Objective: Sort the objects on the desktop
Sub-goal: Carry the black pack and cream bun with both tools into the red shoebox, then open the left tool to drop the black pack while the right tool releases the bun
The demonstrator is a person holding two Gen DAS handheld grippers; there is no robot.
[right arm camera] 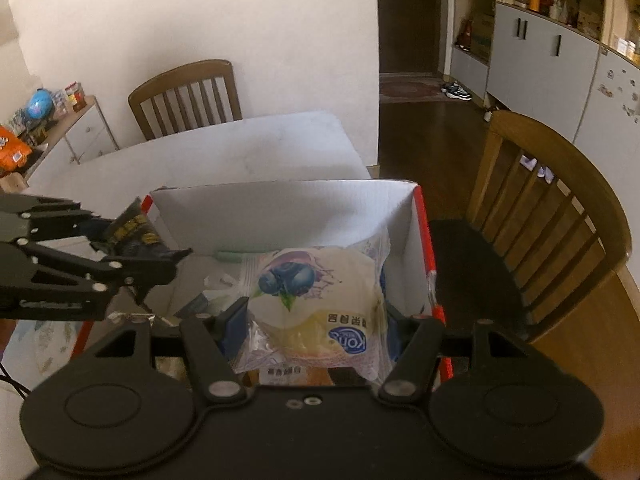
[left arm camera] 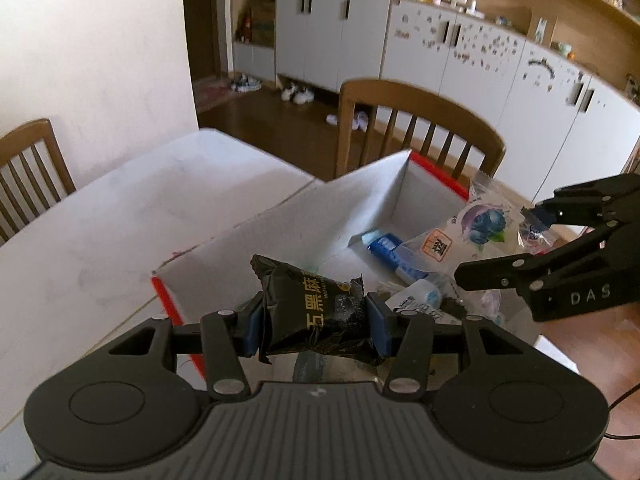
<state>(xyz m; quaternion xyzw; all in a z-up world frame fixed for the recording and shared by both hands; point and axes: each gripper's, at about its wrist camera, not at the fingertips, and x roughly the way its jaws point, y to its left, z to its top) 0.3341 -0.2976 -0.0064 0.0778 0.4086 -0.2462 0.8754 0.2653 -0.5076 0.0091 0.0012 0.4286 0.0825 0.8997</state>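
The left gripper (left arm camera: 314,322) has its blue-padded fingers (left arm camera: 378,330) clamped on a black snack packet (left arm camera: 316,312) printed with gold characters; the packet's lower edge is crumpled and partly lost behind the gripper body, and the print runs out of sight at the right. It hangs over the near corner of a white cardboard box (left arm camera: 360,204) with red outer edges, which sits on the white counter (left arm camera: 120,216). The right gripper (right arm camera: 312,328) grips a clear blueberry bread packet (right arm camera: 316,292) between its fingers (right arm camera: 234,326), holding it above the box interior; the bag's bottom is cut off by the gripper housing, and its label reads upside down in this view. Inside the box, the left wrist view shows a blue-and-white tube-like package (left arm camera: 390,250) half covered by the bread packet, and a white wrapper (left arm camera: 416,298) whose print is too blurred to read. A pale green item (right arm camera: 230,257) lies against the far wall of the box, mostly hidden. Two wooden chairs (right arm camera: 188,96) stand at the counter, and grey cupboards (left arm camera: 332,36) line the back wall, their shelf contents too small to make out.
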